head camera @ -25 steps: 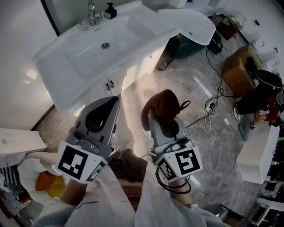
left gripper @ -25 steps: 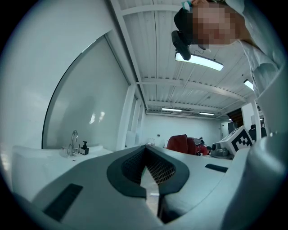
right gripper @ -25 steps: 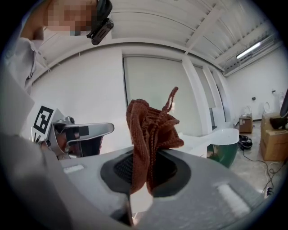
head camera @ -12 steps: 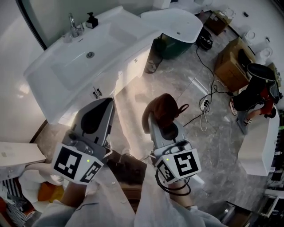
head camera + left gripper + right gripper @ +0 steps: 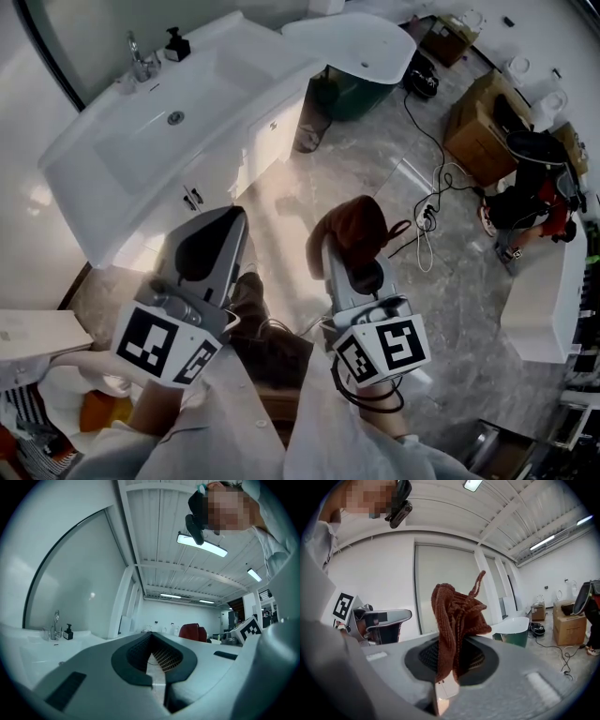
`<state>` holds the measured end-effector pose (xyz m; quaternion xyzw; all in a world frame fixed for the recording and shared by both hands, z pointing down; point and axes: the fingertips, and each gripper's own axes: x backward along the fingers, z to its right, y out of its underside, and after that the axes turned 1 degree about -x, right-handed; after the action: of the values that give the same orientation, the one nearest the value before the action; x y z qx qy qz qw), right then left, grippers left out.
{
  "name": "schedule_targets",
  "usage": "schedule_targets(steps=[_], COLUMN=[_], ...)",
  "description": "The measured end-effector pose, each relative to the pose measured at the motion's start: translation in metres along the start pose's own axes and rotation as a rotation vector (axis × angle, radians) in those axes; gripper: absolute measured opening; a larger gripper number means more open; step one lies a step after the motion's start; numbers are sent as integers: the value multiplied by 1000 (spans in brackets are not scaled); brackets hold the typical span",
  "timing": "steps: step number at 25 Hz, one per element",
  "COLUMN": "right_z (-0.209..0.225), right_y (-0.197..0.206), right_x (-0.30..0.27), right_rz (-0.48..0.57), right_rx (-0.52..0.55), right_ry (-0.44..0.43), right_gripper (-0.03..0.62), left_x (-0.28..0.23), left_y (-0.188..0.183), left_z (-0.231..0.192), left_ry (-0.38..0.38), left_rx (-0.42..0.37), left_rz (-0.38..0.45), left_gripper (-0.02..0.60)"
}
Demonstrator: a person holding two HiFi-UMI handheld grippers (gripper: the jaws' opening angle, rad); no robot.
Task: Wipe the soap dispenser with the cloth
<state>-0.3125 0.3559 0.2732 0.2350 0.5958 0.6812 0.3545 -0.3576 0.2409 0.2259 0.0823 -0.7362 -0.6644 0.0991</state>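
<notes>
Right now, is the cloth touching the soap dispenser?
Apart. Head view: cloth clamped in right hand-held gripper over the floor; soap dispenser far off beside the faucet.

We hold the left tongs point(image 5: 225, 227) and right tongs point(image 5: 345, 258) side by side above the floor point(image 5: 450, 309), the cloth point(image 5: 354, 225) caught in the right pair. Ahead to our left stands the desk point(image 5: 267, 58) with its sink point(image 5: 202, 89). The soap dispenser point(image 5: 176, 44) sits at the desk's far edge, just right of the faucet point(image 5: 139, 61). A tub point(image 5: 361, 37) lies right of the desk, with a box point(image 5: 476, 122) farther right.
</notes>
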Motion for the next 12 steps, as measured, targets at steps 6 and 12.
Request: schedule_targets(steps=[6,12], right_z=[12,41], right_y=[3,-3], right_x=[-14,-42], right_rz=[0,-5], right_rx=[7,21], right_ry=[19,55], right_gripper=[55,55], left_x=[-25,-67], left_y=[3,9], left_z=[-1,-19], left_ry=[31,59], left_rx=[-115,-100], left_rz=[-14,-7], left_gripper=[-3,-3])
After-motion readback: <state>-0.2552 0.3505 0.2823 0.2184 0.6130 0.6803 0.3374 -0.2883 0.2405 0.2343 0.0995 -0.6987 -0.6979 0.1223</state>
